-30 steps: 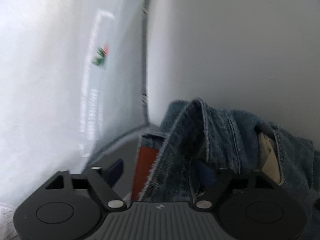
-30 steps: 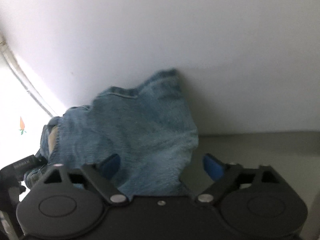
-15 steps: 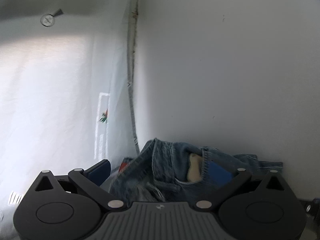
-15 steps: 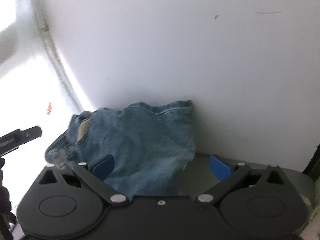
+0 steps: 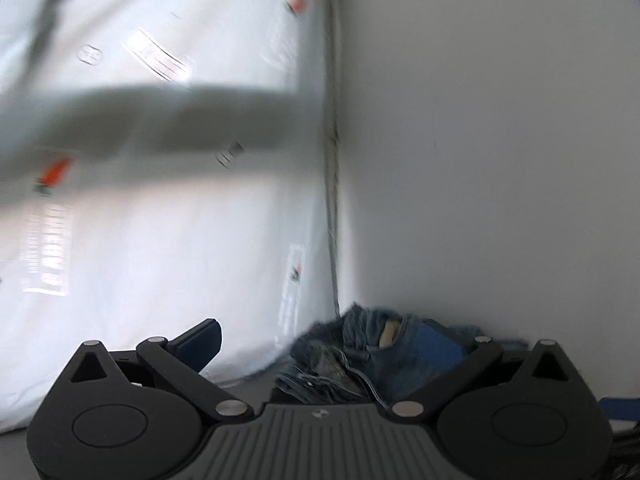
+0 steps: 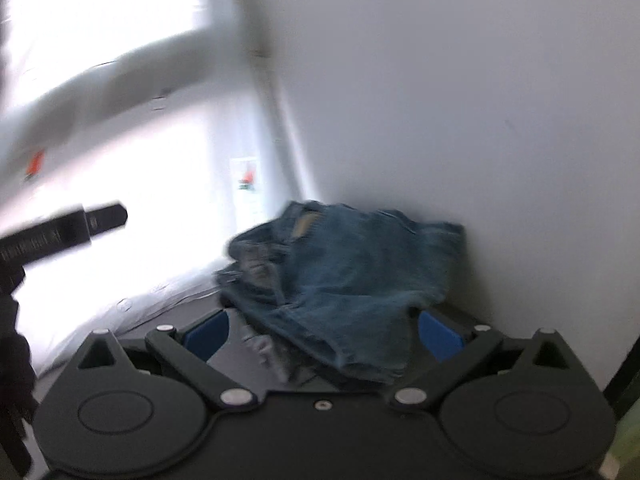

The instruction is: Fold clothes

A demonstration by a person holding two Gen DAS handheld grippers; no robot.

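A folded pair of blue jeans (image 6: 344, 268) lies on the grey table (image 6: 168, 320) in the corner against the white wall. In the left wrist view the jeans (image 5: 352, 360) sit low and small ahead. My left gripper (image 5: 320, 344) is open and empty, pulled back from the jeans. My right gripper (image 6: 322, 328) is open and empty, with the near edge of the jeans between its blue pads (image 6: 438, 336). The left gripper's finger (image 6: 64, 232) shows at the left of the right wrist view.
A white wall (image 5: 500, 160) stands behind the jeans. A translucent plastic sheet with small carrot prints (image 5: 160, 240) hangs on the left and meets the wall at a seam. A dark edge and a green patch (image 6: 628, 420) show at far right.
Both grippers have drawn back and up from the jeans, which now lie free in the corner and look smaller. The views are blurred by motion.
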